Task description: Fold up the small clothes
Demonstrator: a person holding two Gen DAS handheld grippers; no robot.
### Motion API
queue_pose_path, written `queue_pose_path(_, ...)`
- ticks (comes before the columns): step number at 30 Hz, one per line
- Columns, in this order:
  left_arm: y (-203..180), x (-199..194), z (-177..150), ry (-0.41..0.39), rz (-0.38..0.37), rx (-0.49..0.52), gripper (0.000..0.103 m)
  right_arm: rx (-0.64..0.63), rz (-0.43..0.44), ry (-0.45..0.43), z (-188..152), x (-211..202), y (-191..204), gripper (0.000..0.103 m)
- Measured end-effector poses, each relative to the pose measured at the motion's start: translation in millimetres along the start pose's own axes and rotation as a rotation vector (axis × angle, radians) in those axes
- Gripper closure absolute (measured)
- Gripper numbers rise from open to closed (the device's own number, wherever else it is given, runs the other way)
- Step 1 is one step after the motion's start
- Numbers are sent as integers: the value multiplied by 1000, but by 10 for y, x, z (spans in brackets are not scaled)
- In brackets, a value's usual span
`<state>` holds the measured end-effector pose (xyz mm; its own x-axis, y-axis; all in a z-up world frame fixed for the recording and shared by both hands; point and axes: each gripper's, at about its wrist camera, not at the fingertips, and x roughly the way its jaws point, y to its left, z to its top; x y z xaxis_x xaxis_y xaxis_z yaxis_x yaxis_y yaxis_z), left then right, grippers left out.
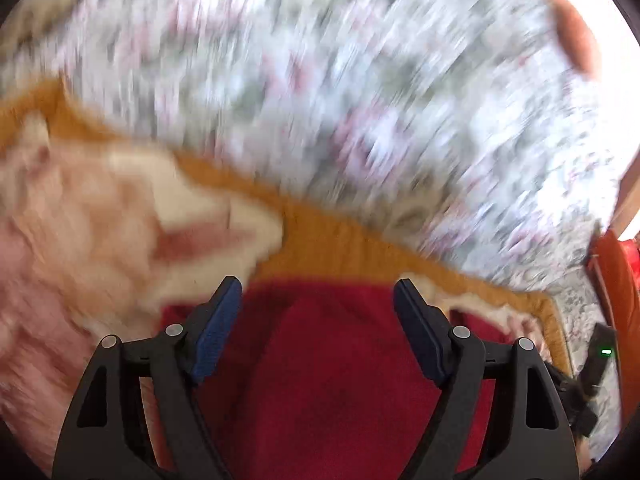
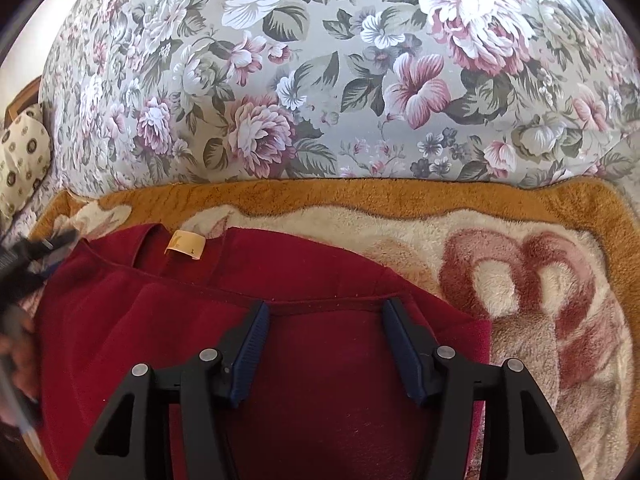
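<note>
Right wrist view sharp: dark red fleece garment, tan neck label, lies on plush cream-and-orange blanket before grey floral-print cushion. Left view motion-blurred. Left gripper and right gripper both spread wide over fleece, gripping nothing.

This is a home, most likely a living room or bedroom. A large cushion in flowered upholstery fills the background, printed with pink and white blooms on grey. In front of it lies a plush blanket with an orange border and a cream and rose pattern. A patterned pillow sits at the left edge.
</note>
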<state>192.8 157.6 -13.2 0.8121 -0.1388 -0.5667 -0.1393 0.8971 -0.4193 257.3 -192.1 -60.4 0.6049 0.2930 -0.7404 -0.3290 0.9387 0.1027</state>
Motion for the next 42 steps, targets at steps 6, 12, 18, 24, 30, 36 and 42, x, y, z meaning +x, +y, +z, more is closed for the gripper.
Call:
queue_pose_path(6,-342,7,-133,126,-252,210,24,-5,-6,0,5,6,5,45)
queue_pose_path(12,-173,424,-210,205,-117,150,25,-5,-7,-3,2,7,1,45)
queue_pose_path(18,-222,681,-231,274,-18,193,26,-3,-6,-5,-2,12,8,45)
queue_pose_path(24,-155,305,-19,248,-30,95,26,-9,-14,16,26,8,13,46)
queue_pose_path(30,131,-734,-24,158,-82,1,26,55,30,-96,95,-825,258,47)
queue_pose_path(36,497,-1307,-818,231,-140,-186,26,29,118,-89,-704,-1536,843,47)
queue_pose_path(42,482,-1295,-1609,331,-226,-230,26,-68,94,-81,-1441,-1806,1182,47)
